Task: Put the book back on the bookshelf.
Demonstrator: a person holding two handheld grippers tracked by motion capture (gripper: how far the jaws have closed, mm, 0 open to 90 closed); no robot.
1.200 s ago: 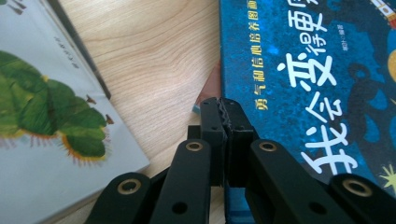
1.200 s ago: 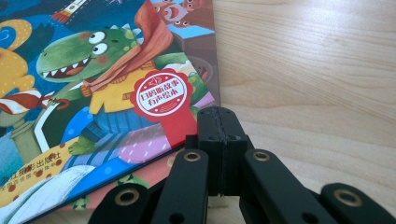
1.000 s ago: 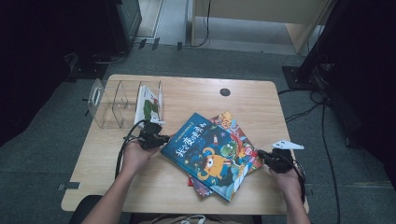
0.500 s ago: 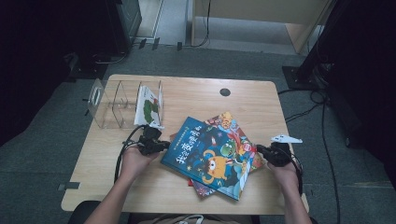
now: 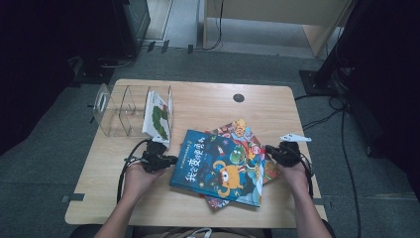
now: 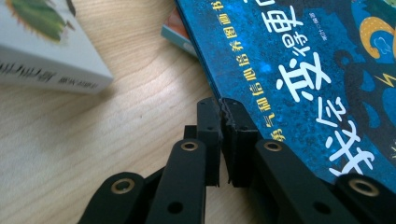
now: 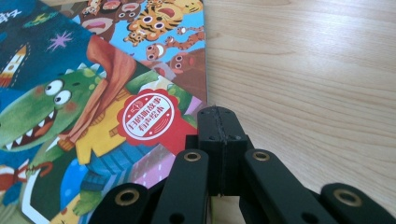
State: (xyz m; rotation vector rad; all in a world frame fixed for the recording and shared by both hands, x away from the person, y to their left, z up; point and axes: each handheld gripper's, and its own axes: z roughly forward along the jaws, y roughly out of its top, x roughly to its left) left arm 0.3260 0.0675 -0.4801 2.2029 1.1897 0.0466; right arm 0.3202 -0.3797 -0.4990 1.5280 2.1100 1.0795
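A blue picture book lies on a colourful animal book in the middle of the table. My left gripper rests low at the blue book's left edge. In the left gripper view its jaws have just been opening: a thin slit parts them, nothing shows inside it, and the tips touch the blue cover's edge. My right gripper is at the colourful book's right edge. In the right gripper view it is shut and empty, its tip against that book's border.
A clear rack stands at the table's back left, with a white book with a green picture leaning at its right end; that book lies close to my left gripper. A round hole is in the tabletop.
My right gripper has moved up and left to the colourful book's edge. My left gripper has slid a little nearer the person along the blue book, which has turned slightly. The left jaws have parted a crack.
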